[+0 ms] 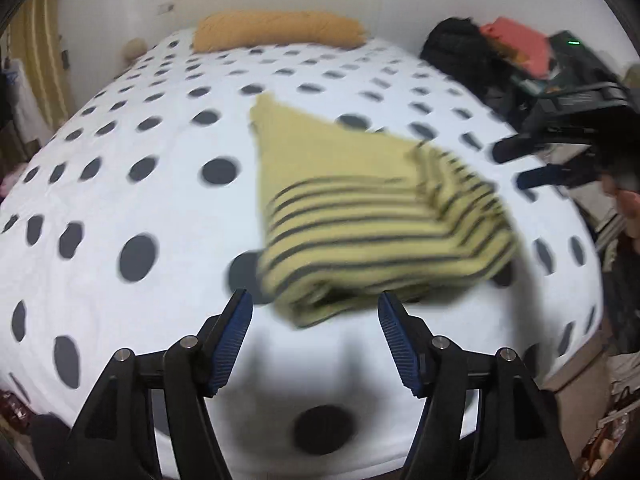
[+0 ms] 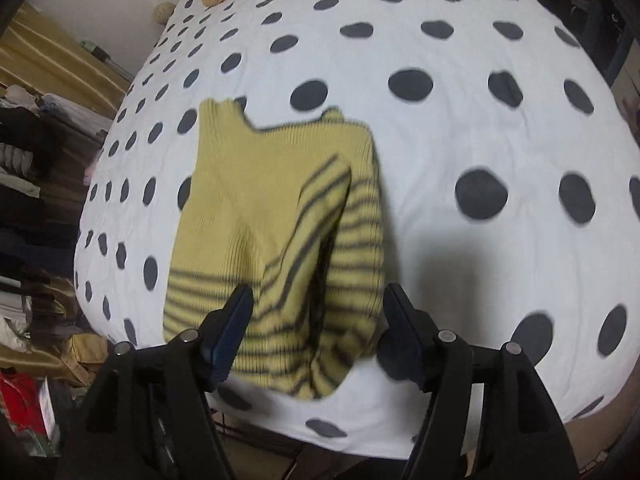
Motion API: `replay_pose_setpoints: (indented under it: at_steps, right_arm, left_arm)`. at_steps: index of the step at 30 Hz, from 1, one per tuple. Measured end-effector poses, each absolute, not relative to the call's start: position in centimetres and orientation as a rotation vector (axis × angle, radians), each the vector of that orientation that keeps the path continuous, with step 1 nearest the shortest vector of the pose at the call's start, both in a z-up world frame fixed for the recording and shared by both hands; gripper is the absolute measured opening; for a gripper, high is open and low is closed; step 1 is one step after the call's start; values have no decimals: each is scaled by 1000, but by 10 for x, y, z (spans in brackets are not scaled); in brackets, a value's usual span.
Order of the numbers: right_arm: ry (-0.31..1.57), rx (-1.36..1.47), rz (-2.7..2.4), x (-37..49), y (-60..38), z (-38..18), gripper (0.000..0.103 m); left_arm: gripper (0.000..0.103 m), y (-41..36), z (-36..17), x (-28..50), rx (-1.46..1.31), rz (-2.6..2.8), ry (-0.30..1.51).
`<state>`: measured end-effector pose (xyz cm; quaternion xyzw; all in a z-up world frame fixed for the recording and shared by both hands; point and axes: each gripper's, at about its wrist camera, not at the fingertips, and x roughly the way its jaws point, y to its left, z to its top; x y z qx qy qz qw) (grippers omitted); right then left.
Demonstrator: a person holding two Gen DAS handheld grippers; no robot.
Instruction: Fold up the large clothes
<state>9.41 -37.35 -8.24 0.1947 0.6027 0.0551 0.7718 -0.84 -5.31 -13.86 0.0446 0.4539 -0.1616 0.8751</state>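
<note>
A white bedcover (image 1: 120,200) with dark polka dots spreads across the bed. An orange pillow (image 1: 280,30) lies at its head, against the wall. Black and coral clothes (image 1: 496,46) are heaped at the far right edge.

We count one yellow knitted sweater with dark stripes (image 2: 276,216), one orange pillow (image 1: 280,30), one white polka-dot bed (image 1: 120,160), two black claws.

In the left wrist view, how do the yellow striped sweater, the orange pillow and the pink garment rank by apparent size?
1. yellow striped sweater
2. orange pillow
3. pink garment
The pillow and the pink garment lie farther from the camera, so their true sizes stay unsure.
</note>
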Motion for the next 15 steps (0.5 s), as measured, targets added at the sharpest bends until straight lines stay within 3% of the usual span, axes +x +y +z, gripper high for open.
replay_pose_setpoints:
  at_steps: [4,8,10,12,15]
  right_arm:
    - [1327,479,153,71,-358,-106,68]
    - [1315,393,191,73,-325,-119,67]
    - [1325,365,194,75,-315,-125,57]
    - [1347,331,181,80,-311,-132,29]
    - [1347,349,171,84,-316,-136,23]
  left_arm:
    - [66,-34,-153,-6,77,-330,977]
    - [66,-20,-158,10,-179,-428,1047]
    - [66,-16,-167,19,-299,-491,1107]
    - [66,-19,-176,27,-332,-497,1153]
    - [66,-34,-188,38,-266,-446,1170]
